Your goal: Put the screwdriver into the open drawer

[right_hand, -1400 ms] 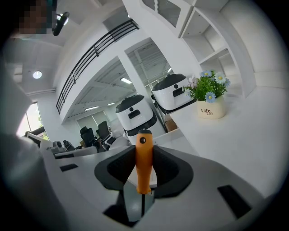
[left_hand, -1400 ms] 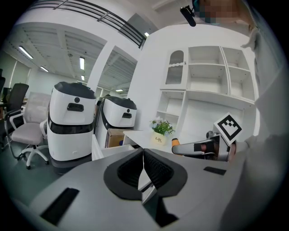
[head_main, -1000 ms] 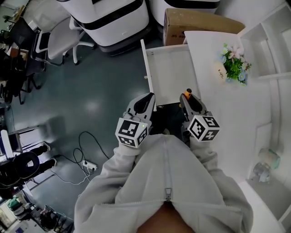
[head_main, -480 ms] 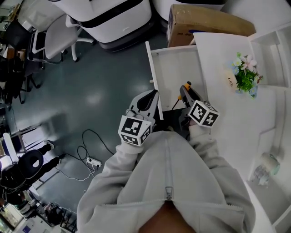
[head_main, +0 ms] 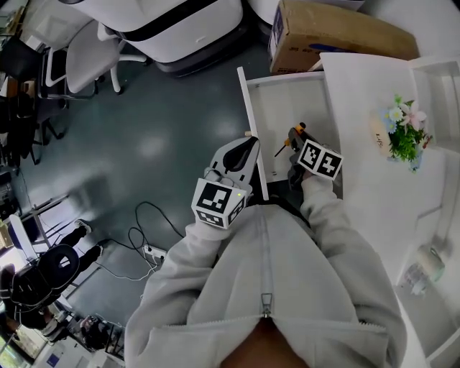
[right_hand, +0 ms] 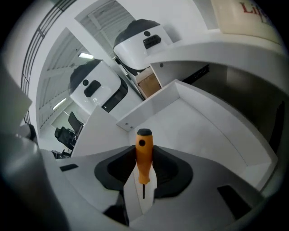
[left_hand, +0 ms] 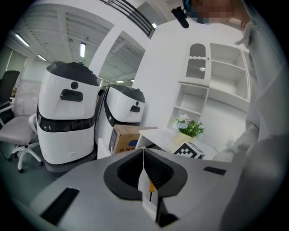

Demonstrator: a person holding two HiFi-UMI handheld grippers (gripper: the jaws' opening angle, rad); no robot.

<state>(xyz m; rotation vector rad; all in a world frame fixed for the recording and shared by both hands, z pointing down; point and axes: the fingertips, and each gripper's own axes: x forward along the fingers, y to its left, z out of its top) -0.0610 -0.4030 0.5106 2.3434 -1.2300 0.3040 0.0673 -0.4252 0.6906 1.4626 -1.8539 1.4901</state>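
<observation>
In my right gripper [head_main: 296,134] is the screwdriver [head_main: 297,130], with an orange handle and a thin dark shaft. The gripper is shut on that handle and hangs over the open white drawer [head_main: 287,97]. In the right gripper view the handle [right_hand: 144,155] stands between the jaws of the right gripper [right_hand: 144,159], cap end forward, above the drawer floor [right_hand: 194,124]. My left gripper [head_main: 242,154] is shut and holds nothing. It sits just outside the drawer's left wall. In the left gripper view its jaws [left_hand: 143,155] meet edge to edge.
The drawer pulls out from a white desk [head_main: 366,86] that carries a small potted plant [head_main: 406,133]. A cardboard box [head_main: 338,32] stands beyond the drawer. White machines [head_main: 180,21], an office chair [head_main: 83,61] and floor cables [head_main: 144,241] lie to the left.
My right gripper has dropped forward with the screwdriver, from beside the drawer's near end to over its floor. The left gripper has shifted forward along the drawer's left wall.
</observation>
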